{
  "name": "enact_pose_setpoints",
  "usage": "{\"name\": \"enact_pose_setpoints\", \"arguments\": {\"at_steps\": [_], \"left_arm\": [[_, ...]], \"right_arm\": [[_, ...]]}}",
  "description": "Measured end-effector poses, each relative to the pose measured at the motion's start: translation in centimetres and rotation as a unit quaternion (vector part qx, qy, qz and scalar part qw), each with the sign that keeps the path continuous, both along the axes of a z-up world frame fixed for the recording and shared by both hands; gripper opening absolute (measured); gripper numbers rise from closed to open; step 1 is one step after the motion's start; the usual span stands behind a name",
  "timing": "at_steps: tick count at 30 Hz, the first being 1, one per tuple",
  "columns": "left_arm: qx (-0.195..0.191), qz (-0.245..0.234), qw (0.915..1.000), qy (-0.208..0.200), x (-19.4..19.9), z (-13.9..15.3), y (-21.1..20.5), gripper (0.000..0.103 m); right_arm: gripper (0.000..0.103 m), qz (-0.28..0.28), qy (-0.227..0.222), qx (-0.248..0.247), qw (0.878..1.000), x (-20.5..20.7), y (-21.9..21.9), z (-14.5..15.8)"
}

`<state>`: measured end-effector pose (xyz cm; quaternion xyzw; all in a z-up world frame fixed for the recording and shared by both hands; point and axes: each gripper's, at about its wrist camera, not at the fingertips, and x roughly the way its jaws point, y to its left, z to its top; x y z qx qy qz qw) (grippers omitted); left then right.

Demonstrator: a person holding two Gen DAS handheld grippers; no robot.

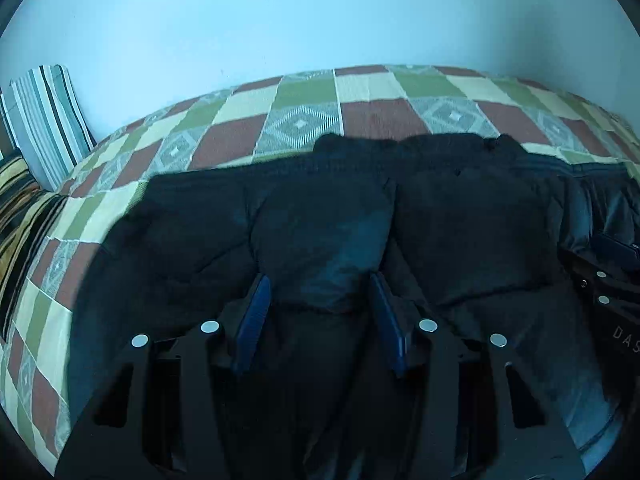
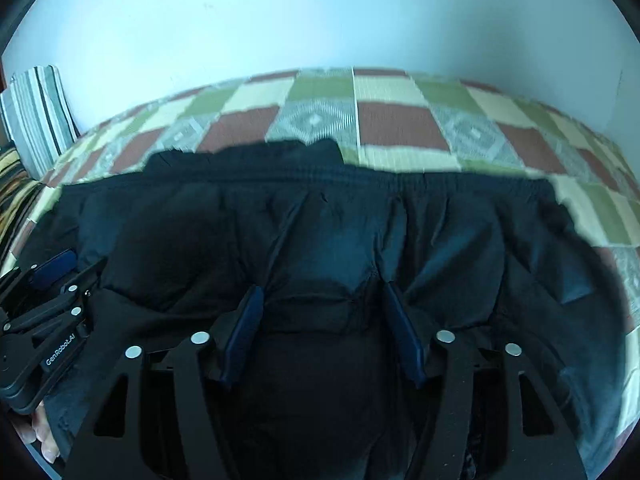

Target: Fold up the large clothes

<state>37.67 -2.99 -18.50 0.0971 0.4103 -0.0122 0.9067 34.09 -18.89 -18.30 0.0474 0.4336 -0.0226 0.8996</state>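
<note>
Left wrist view showed my left gripper (image 1: 320, 288) with its blue pads (image 1: 256, 312) spread apart over a dark padded jacket (image 1: 328, 216), a puffy fold of it bulging between them; I could not tell whether the pads touched the cloth, and they did not look pressed on it. The jacket lay spread on a checked bedcover (image 1: 380, 120) of green, cream and rust squares, its far edge about halfway up the bed. It was so dark that seams and sleeves were hard to pick out, and its near part was hidden under my own black frame. At the right edge my right gripper (image 1: 612, 248) was cut off by the lens rim.

Right wrist view showed the same for that gripper (image 2: 320, 300) — pads wide apart, jacket (image 2: 340, 232) bunched between them, not clamped. The bedcover (image 2: 400, 124) behind was smeared with blur. My left gripper (image 2: 52, 264) sat low at the left, and a few fingers (image 2: 40, 436) showed beneath it — the rest of that hand out of frame. A striped cushion (image 1: 44, 120) leaned on the pale wall (image 1: 280, 20).
</note>
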Motion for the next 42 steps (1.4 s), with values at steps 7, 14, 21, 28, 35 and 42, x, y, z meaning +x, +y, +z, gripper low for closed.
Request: {"name": "enact_pose_setpoints", "arguments": {"at_steps": [7,14,21,28,35,42], "left_arm": [[0.008,0.004,0.9999,-0.007,0.2,-1.9,-0.1,0.053],[-0.001,0.004,0.9999,-0.016,0.1,-2.6,0.1,0.053],[-0.006,0.003,0.9998,-0.017,0.1,-2.8,0.3,0.053],[-0.008,0.002,0.9998,-0.018,0.0,-2.8,0.4,0.053],[-0.010,0.002,0.9998,-0.017,0.0,-2.6,0.4,0.053],[-0.020,0.002,0.9997,-0.010,0.0,-1.2,0.8,0.060]], "right_arm": [[0.064,-0.005,-0.014,-0.011,1.000,0.1,0.3,-1.6],[0.064,-0.008,-0.029,-0.018,0.999,-0.1,0.4,-2.2],[0.064,-0.009,-0.032,-0.023,0.999,-0.1,0.5,-2.2],[0.064,-0.010,-0.033,-0.027,0.999,-0.1,0.6,-2.2],[0.064,-0.011,-0.032,-0.032,0.999,-0.1,0.7,-2.1],[0.067,-0.010,-0.024,-0.028,0.999,-0.3,0.7,-0.6]]}}
